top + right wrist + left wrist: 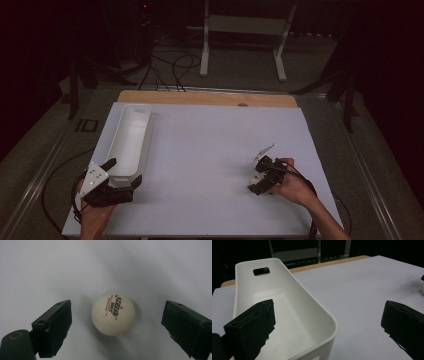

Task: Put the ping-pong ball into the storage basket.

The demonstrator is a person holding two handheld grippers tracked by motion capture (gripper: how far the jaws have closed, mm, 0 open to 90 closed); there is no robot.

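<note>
High view first, from left to right: we hold the left gripper (121, 172) released, its jaws spread on either side of the near end wall of a long white bin (129, 142) that lies on the left part of the white table (210, 145). Well apart, on the right, our right gripper (256, 182) is also released, its jaws wide on both sides of a white ping-pong ball (113, 314) without touching it. Resting on the table, the ball is matte and cream-white, printed with a black "DHS" logo, one red star and smaller red lettering too small to read.
</note>
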